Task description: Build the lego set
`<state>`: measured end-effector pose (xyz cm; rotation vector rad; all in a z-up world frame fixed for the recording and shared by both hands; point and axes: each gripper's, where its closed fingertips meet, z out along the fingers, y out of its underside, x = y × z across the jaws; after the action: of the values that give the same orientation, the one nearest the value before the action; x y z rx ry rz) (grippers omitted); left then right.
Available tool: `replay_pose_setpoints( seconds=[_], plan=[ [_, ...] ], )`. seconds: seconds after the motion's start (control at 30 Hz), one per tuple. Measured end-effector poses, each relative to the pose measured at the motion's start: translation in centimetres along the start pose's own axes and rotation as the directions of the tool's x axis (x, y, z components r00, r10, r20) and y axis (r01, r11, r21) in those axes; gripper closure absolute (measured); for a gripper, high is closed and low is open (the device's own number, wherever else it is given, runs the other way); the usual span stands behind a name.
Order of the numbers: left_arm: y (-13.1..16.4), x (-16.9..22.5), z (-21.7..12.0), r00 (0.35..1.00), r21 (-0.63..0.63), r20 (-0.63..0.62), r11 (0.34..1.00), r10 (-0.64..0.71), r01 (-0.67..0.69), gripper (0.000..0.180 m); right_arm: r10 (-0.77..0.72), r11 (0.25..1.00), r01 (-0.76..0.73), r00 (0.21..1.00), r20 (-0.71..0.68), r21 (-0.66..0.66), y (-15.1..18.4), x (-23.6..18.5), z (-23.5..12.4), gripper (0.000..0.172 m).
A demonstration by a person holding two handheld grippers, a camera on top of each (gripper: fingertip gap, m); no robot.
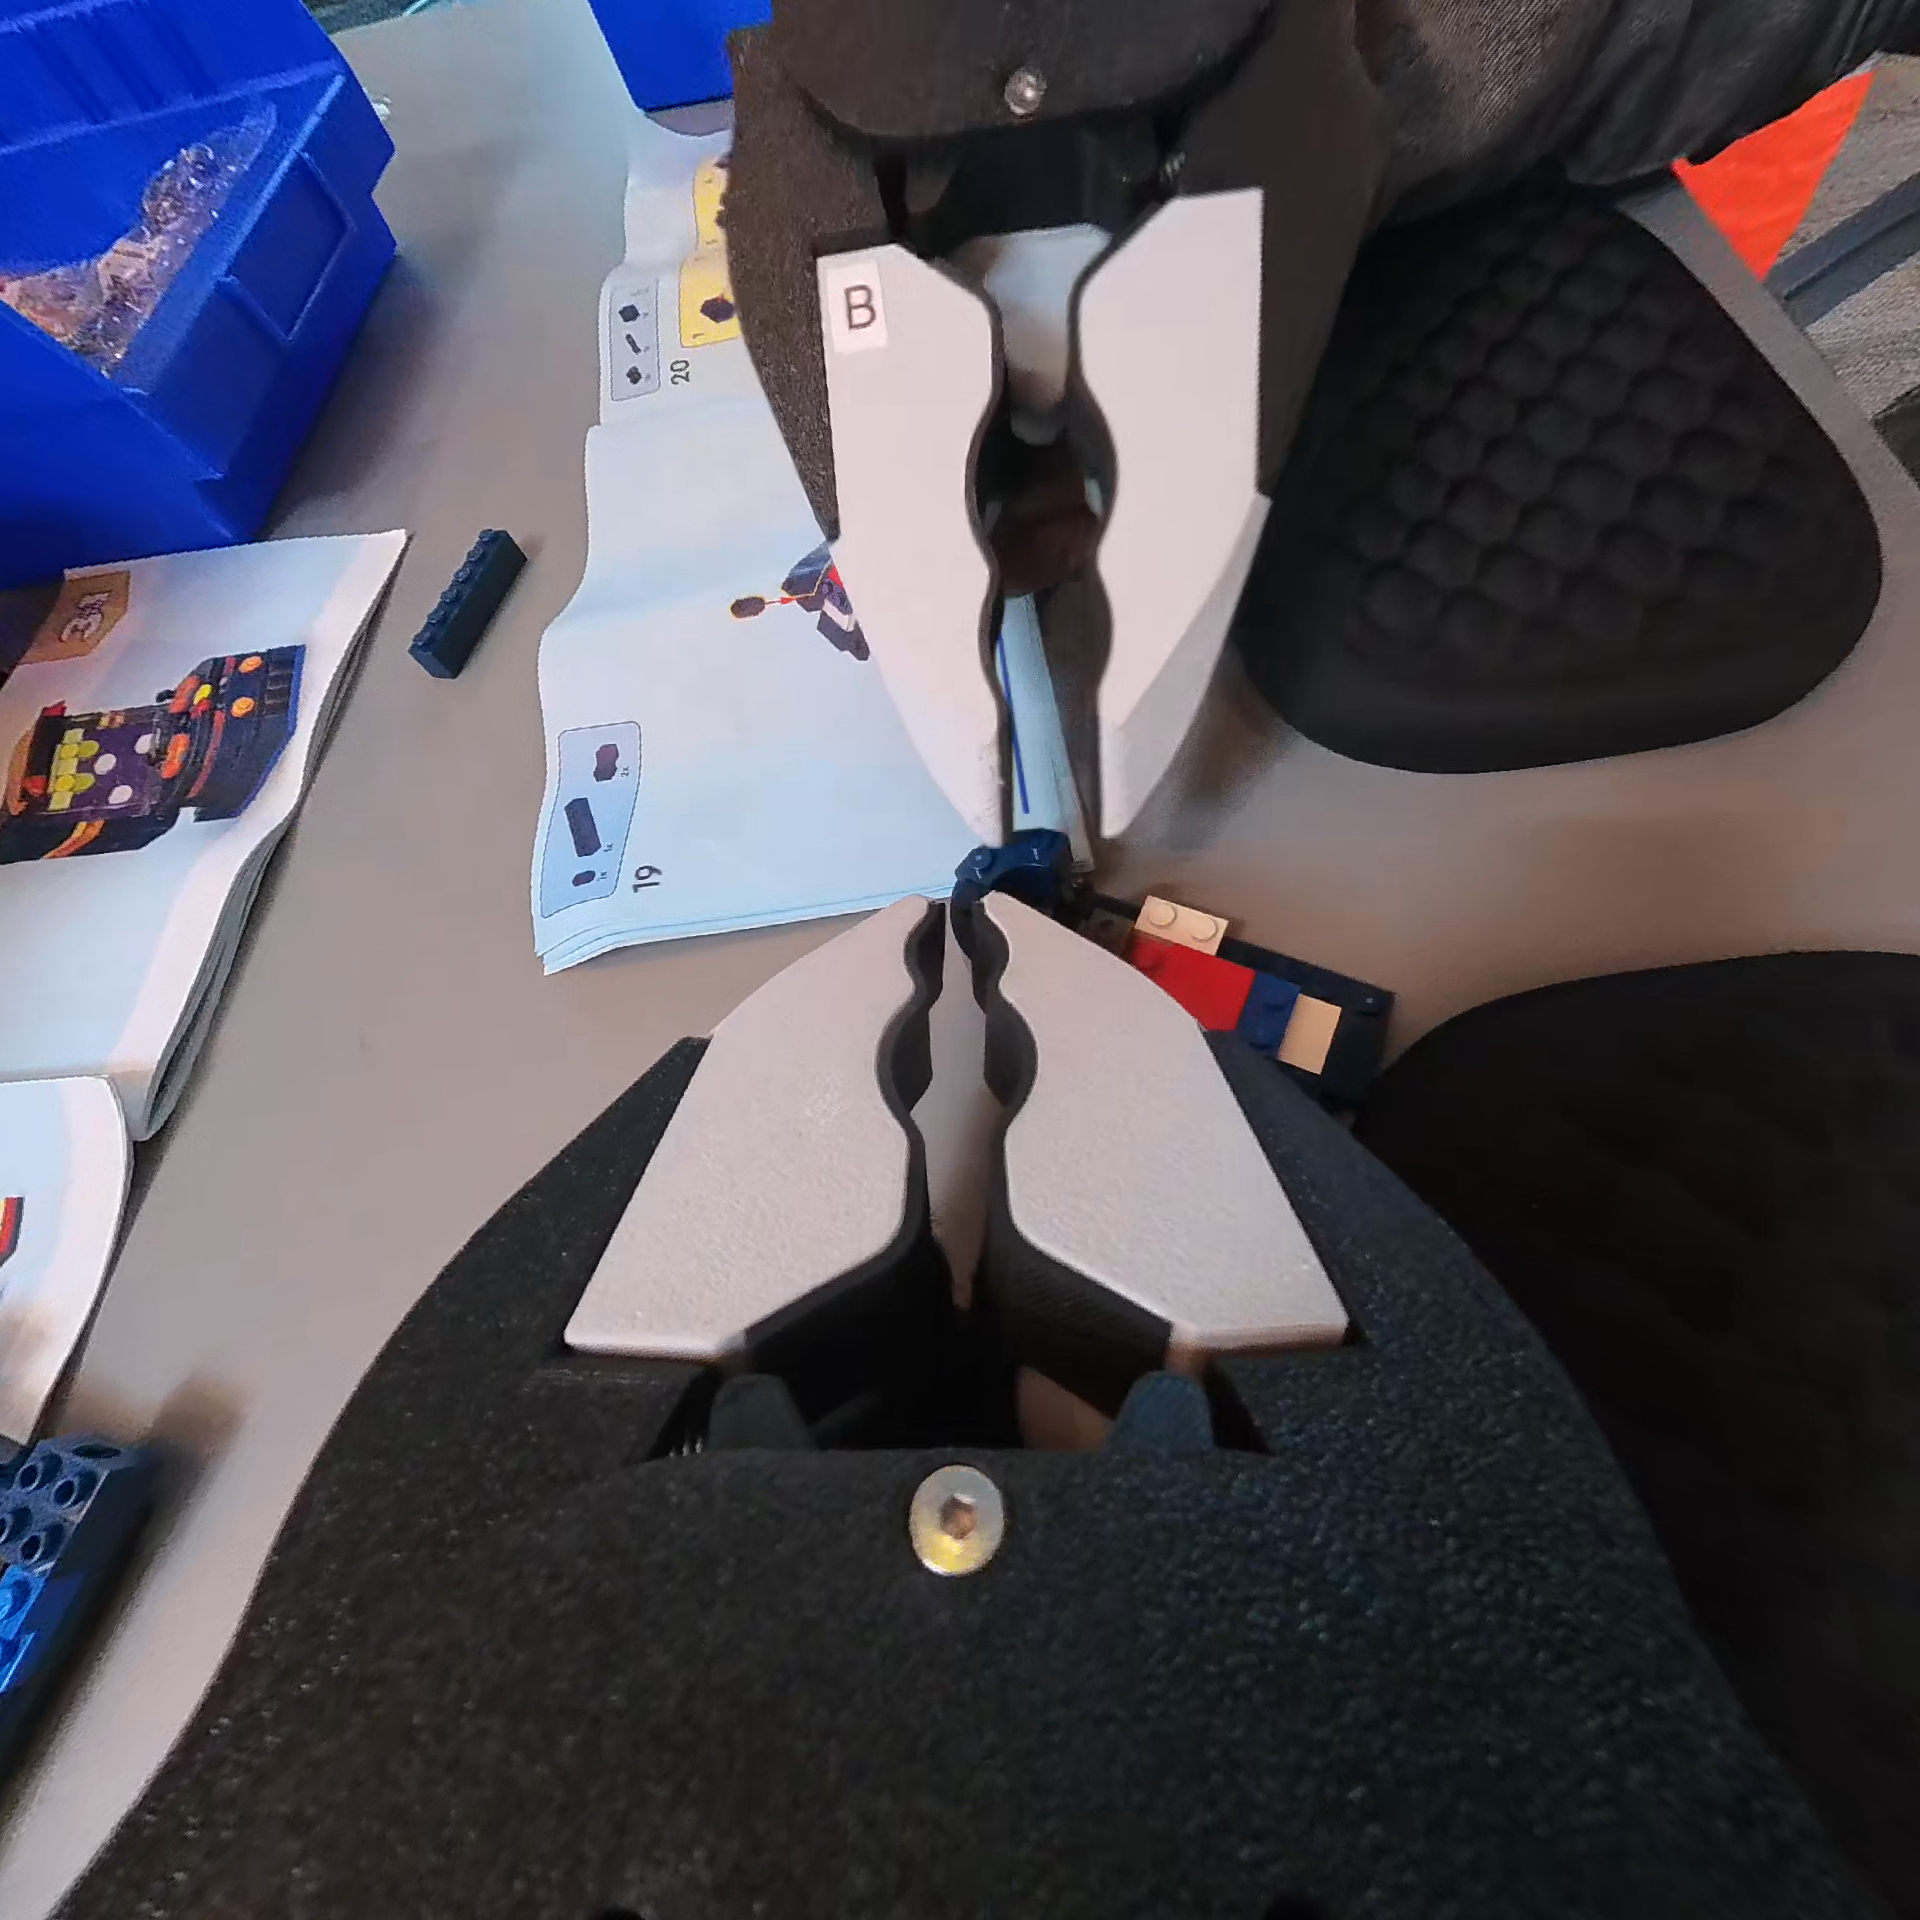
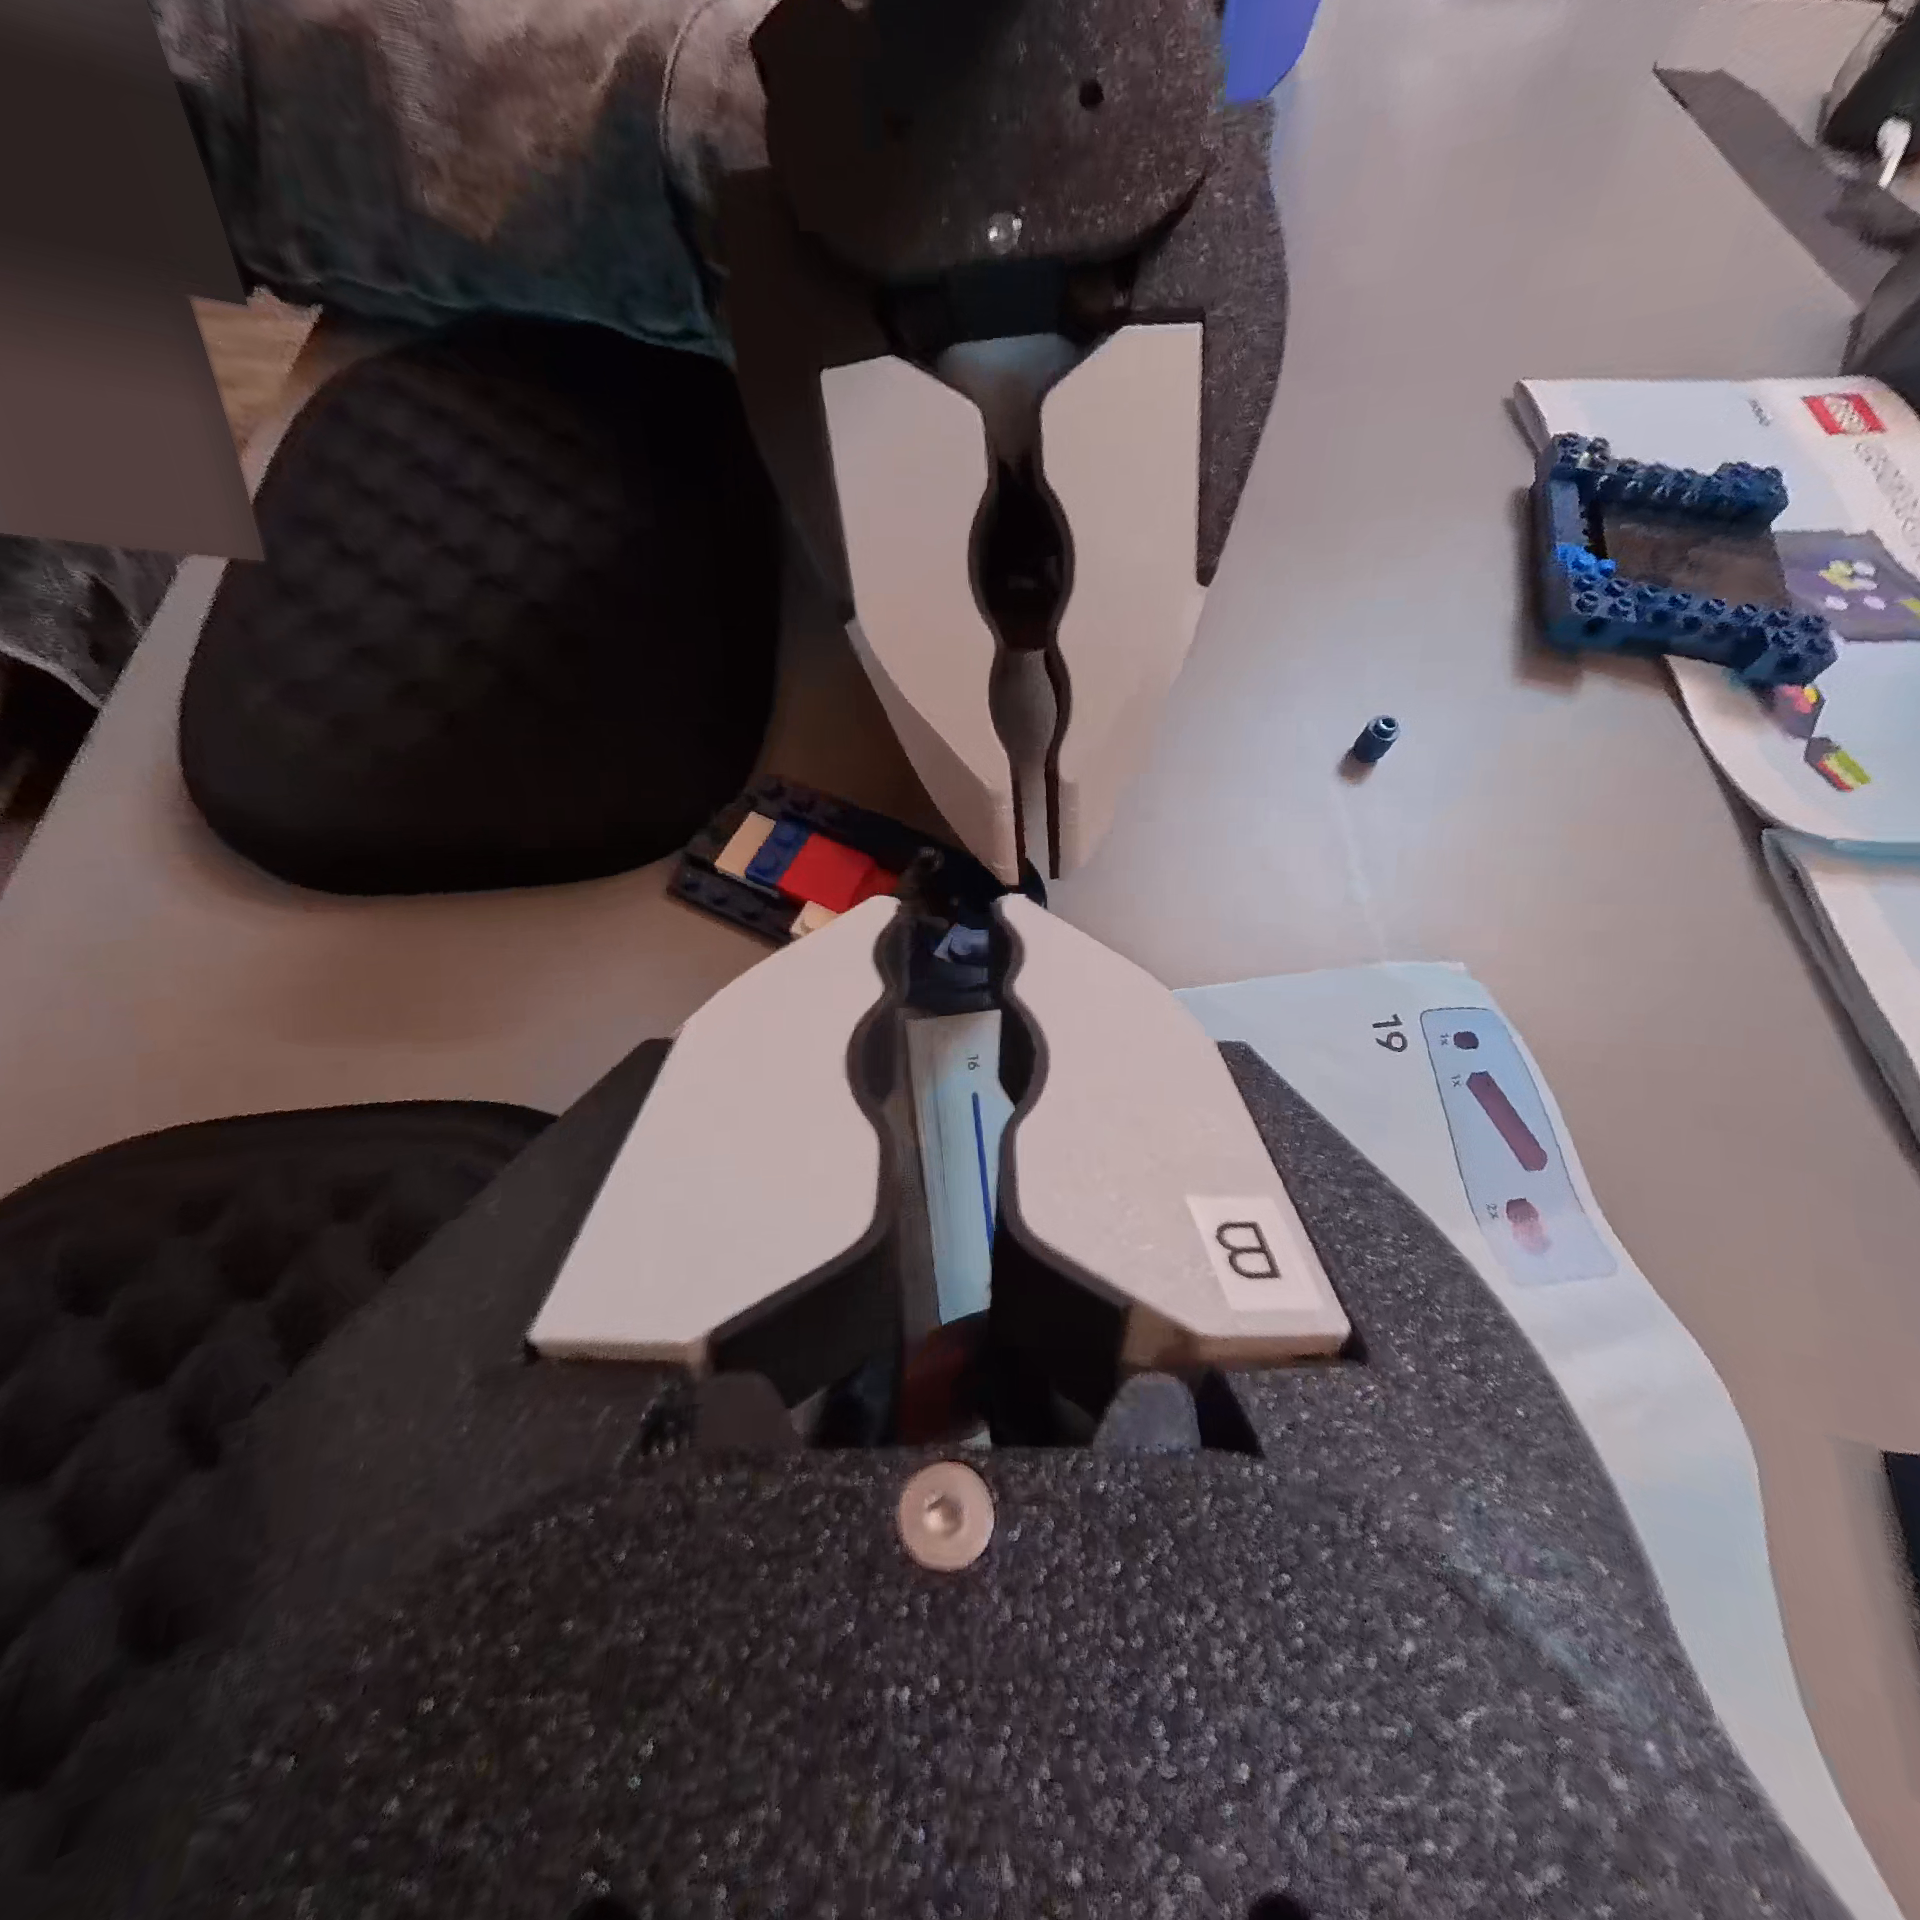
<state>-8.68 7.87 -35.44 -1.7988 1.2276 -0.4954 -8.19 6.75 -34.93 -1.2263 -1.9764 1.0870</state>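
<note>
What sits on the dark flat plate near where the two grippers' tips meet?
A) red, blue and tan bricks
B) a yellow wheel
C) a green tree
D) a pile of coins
A: the dark plate carries red, blue and tan bricks, also seen in the right wrist view.

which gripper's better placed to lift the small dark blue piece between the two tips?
Left, probably: left gripper tips look closed on the dark blue piece; right gripper jaws stand apart around it.

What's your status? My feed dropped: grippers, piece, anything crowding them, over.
Left gripper pinching dark blue curved piece. Right gripper jaws apart, tips at same piece. Brick plate and open booklet close beside.
</note>
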Motion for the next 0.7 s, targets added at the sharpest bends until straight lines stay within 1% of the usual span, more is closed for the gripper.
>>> replay_pose_setpoints(
  seconds=[0.07,0.17,0.2,0.3,0.47,0.6,0.7],
  plan=[
    [0.0,0.0,0.0,1.000,0.000,0.005,1.000,0.005,-0.005,0.176,-0.057,0.998,0.057,0.997,-0.043,-0.013,0.3,0.1,0.0,0.149],
    [0.0,0.0,0.0,1.000,0.001,0.011,1.000,0.011,-0.011,0.176,-0.084,0.996,0.084,0.988,-0.133,-0.002,0.2,0.6,-0.7,0.148],
    [0.0,0.0,0.0,1.000,0.001,0.012,1.000,0.012,-0.012,0.176,-0.080,0.997,0.082,0.986,-0.148,0.007,0.2,0.7,-0.8,0.148],
    [0.0,0.0,0.0,1.000,0.001,0.020,1.000,0.015,-0.015,0.176,-0.053,0.999,0.052,0.990,-0.134,-0.015,0.7,0.8,-0.3,0.137],
    [0.0,0.0,0.0,0.999,0.002,0.035,1.000,0.031,-0.031,0.176,-0.058,0.997,0.053,0.993,-0.101,-0.052,1.1,0.7,0.4,0.145],
    [0.0,0.0,0.0,0.999,0.002,0.033,0.999,0.032,-0.032,0.176,-0.069,0.996,0.063,0.992,-0.105,-0.057,1.1,0.8,0.4,0.151],
    [0.0,0.0,0.0,0.999,0.003,0.033,0.999,0.033,-0.033,0.177,-0.075,0.996,0.070,0.992,-0.105,-0.059,1.1,0.7,0.4,0.151]
  ],
)
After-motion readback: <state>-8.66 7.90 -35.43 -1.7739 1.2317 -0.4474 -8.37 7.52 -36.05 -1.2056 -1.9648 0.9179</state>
